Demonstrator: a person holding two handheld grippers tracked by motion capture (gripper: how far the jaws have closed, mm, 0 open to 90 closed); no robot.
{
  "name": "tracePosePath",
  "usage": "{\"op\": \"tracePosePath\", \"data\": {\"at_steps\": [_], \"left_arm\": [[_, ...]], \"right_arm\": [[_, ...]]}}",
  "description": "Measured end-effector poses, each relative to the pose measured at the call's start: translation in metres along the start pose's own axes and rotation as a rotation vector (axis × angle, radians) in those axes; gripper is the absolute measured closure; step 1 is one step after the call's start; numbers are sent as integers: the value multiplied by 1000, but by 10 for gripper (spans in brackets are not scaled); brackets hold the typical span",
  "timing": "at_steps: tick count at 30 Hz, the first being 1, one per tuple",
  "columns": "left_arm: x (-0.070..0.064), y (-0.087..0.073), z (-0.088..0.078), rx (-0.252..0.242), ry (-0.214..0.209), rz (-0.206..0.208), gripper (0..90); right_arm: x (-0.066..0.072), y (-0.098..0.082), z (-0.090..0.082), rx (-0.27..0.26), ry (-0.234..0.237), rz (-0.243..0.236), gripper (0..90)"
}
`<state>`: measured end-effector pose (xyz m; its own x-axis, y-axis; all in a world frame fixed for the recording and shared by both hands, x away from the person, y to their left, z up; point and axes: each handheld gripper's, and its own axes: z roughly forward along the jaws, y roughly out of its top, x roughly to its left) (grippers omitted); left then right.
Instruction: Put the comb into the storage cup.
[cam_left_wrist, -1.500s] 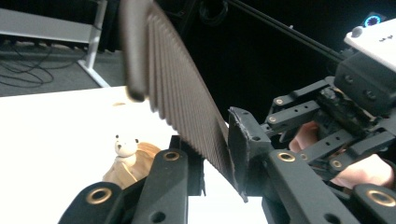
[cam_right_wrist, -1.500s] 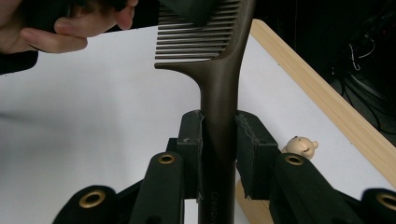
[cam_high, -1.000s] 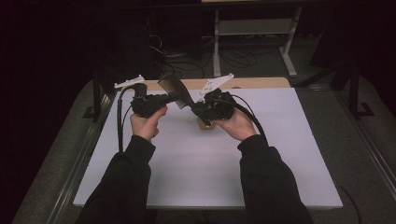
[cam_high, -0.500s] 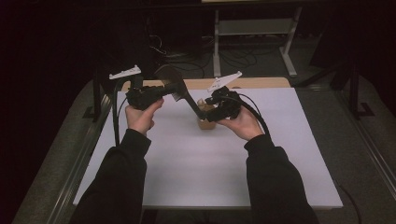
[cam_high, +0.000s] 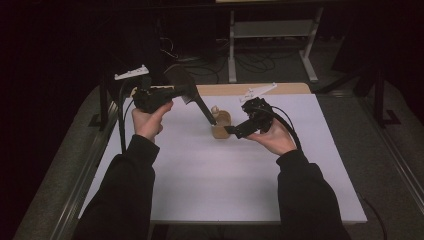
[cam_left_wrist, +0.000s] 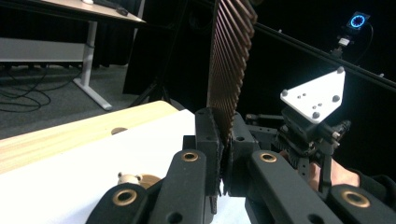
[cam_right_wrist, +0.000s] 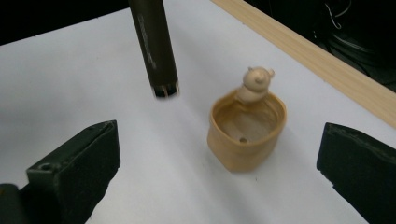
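Nearest us, our right gripper (cam_high: 231, 130) has just been opening its jaws and holds nothing; the tan bear cup (cam_right_wrist: 245, 129) stands on the white table (cam_high: 240, 180) just ahead, between them but untouched. Beyond, our left gripper (cam_high: 189, 91) clamps the ribbed head of a dark brush (cam_left_wrist: 229, 60), whose handle slants down beside the cup.

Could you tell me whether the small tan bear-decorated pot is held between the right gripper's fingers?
No, the tan pot stands free on the white table.

surface: white table (cam_high: 210, 180), wooden far edge | on it: tan cup (cam_high: 220, 131) with bear figure, upright
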<state>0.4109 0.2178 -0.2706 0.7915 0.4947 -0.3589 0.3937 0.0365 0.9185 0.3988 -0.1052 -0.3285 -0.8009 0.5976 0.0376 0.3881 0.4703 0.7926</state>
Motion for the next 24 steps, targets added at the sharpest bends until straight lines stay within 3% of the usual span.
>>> {"op": "tracePosePath", "data": {"at_steps": [13,24], "left_arm": [[-7,17,5,4,0,65,873],[-5,26,16,1,10,77,873]], "right_arm": [[-9,-40,-23,-39,-12,45,0],[-13,-66,-41,-84,-11,79,0]]}}
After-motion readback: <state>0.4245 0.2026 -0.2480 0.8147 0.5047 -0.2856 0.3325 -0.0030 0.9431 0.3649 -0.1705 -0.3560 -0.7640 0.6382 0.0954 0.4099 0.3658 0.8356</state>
